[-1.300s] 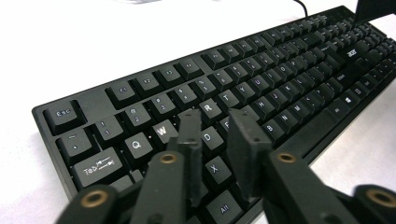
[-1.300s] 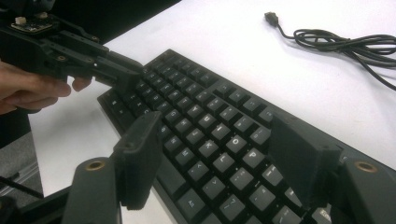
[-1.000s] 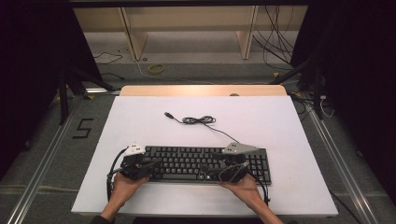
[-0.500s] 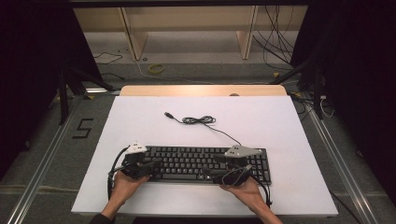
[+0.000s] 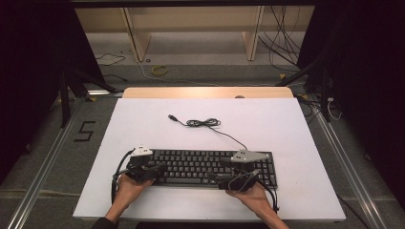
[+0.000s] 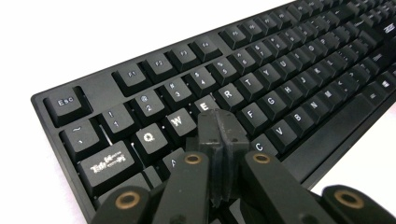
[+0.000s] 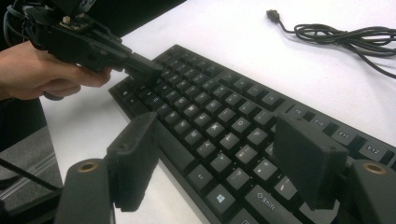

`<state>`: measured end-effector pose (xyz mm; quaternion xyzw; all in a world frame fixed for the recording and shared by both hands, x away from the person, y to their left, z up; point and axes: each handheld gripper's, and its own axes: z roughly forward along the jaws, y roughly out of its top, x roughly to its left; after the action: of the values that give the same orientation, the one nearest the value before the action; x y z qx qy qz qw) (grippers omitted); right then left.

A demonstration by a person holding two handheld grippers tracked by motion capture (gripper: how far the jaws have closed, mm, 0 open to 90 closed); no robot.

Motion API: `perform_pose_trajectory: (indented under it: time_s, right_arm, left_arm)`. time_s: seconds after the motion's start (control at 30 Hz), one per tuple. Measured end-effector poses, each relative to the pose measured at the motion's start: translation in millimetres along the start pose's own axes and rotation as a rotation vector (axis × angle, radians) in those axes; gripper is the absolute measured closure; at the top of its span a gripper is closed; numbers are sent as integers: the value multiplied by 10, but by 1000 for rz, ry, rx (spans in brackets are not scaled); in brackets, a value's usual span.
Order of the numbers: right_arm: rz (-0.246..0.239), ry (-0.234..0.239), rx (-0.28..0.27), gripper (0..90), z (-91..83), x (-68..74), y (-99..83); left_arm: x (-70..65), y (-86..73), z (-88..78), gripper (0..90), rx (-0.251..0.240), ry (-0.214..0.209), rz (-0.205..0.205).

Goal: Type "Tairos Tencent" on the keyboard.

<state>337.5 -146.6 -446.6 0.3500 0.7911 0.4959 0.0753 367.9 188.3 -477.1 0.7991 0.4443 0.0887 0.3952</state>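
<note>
A black keyboard lies on the white table near the front edge, and its cable trails off toward the back. My left gripper is shut, jaws pressed together with nothing between them. In the left gripper view its tip is over the keys just below E; I cannot tell whether it touches them. My right gripper is open. Its jaws stand wide apart above the keyboard's front right rows, pointing toward the left gripper.
The loosely coiled cable ends in a USB plug lying free on the white board behind the keyboard. A wooden strip runs along the table's far edge. Dark floor with metal rails flanks both sides.
</note>
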Motion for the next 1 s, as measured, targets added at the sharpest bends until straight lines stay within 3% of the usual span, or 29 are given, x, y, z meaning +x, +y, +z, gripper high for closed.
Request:
perform_pose_trajectory:
  time_s: [0.6,0.83,1.0]
  right_arm:
    - [-4,0,1,324,-8,11,-2]
    - [-1,-1,-3,321,-14,2,0]
    - [-1,-1,-3,320,-11,4,-1]
  left_arm:
    - [9,-20,27,891,11,-8,-9]
    - [20,-5,-42,841,-32,-4,-18]
    - [24,3,-116,777,-75,-25,-35]
